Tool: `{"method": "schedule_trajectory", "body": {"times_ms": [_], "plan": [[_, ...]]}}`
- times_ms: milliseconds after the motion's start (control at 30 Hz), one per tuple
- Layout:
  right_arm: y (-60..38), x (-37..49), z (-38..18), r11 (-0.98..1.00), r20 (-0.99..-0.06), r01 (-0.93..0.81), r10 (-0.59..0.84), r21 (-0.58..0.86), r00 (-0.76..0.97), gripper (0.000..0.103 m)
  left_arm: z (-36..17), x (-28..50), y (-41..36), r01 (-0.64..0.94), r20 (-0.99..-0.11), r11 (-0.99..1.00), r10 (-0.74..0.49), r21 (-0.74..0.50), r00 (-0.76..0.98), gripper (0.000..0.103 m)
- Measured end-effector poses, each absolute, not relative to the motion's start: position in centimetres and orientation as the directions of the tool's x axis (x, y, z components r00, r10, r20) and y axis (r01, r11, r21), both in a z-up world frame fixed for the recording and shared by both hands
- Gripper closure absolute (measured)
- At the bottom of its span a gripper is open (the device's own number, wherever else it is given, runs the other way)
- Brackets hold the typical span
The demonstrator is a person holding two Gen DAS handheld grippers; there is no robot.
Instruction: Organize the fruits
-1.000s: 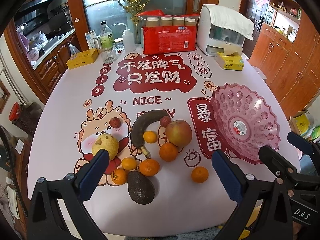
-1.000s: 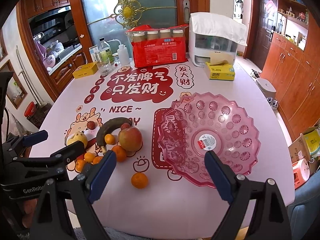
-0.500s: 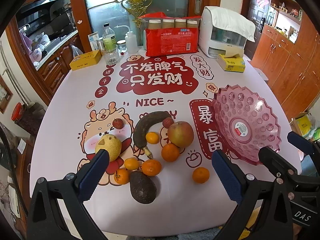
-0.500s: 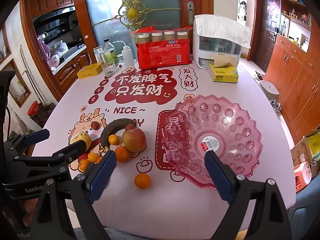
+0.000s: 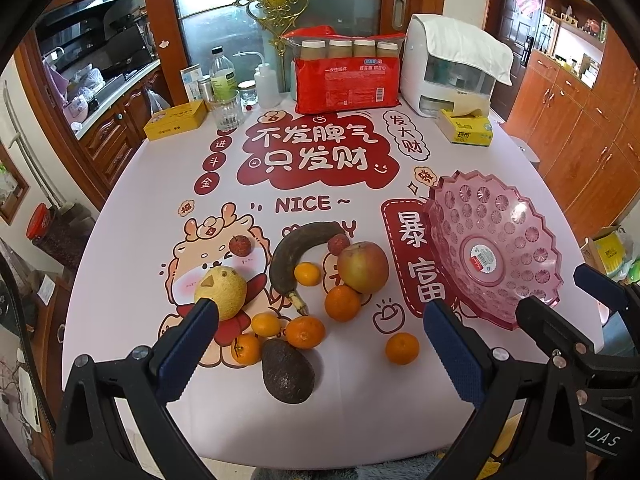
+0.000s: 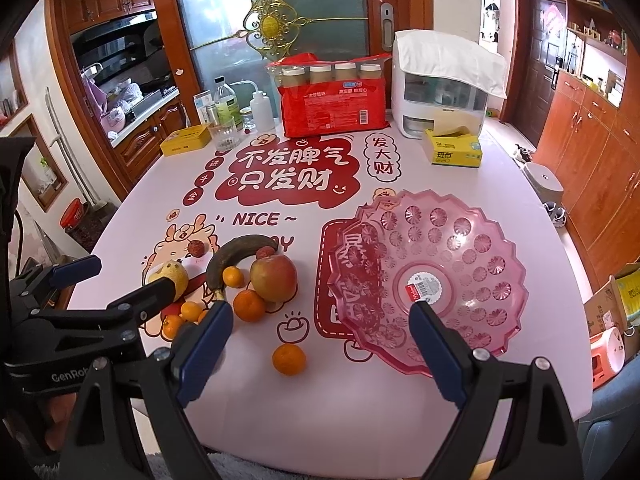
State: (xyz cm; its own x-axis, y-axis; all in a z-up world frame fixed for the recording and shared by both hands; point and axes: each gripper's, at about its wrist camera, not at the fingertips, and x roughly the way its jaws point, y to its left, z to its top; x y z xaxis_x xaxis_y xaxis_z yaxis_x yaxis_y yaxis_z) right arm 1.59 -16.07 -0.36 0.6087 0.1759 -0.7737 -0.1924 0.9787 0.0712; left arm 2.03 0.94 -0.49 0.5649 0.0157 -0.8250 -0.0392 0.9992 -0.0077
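Note:
A pink plastic fruit bowl [image 5: 496, 248] [image 6: 432, 276] stands empty on the table's right side. Left of it lie an apple [image 5: 363, 267] [image 6: 274, 278], a dark banana [image 5: 298, 252] [image 6: 232, 252], a yellow pear [image 5: 221, 291] [image 6: 170, 274], an avocado [image 5: 287, 376], several small oranges [image 5: 342, 303] with one apart [image 5: 402, 348] [image 6: 289, 359], and two lychees [image 5: 240, 245]. My left gripper [image 5: 320, 344] is open above the near fruit. My right gripper [image 6: 320, 340] is open above the table's front, between the lone orange and the bowl.
At the back stand a red bag of cups [image 5: 346, 76], a white appliance [image 5: 452, 66], a yellow tissue box [image 5: 466, 128], bottles and a glass [image 5: 230, 110], and a yellow tin [image 5: 176, 120]. The table edge runs close in front.
Both cameras have risen and tilted slightly, so the fruit and bowl sit a little lower in view. Both grippers stay open. No fruit has moved.

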Motion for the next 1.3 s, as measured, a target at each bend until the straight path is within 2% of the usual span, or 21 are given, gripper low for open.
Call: {"method": "schedule_trajectory", "body": {"times_ms": [667,1067,1300], "plan": [[-14.7,1.5,0.6,0.972,-0.778,-0.216,0.203,0.089,0.595,0.013,1.1,2.0,2.6,-0.055,-0.835,0.998,0.055,0.030,0.547,0.002],[-11.7,2.3,0.7,0.990,-0.794,-0.131,0.124,0.057,0.596,0.013,1.7,3.9,5.8,0.027,-0.832,1.000,-0.003,0.015,0.554,0.001],[-9.9,3.4,-0.9,0.995,-0.834,-0.074,0.091,0.060,0.544,0.013,0.4,5.4,9.2,0.064,-0.850,0.998,-0.027,0.008,0.526,0.001]]}}
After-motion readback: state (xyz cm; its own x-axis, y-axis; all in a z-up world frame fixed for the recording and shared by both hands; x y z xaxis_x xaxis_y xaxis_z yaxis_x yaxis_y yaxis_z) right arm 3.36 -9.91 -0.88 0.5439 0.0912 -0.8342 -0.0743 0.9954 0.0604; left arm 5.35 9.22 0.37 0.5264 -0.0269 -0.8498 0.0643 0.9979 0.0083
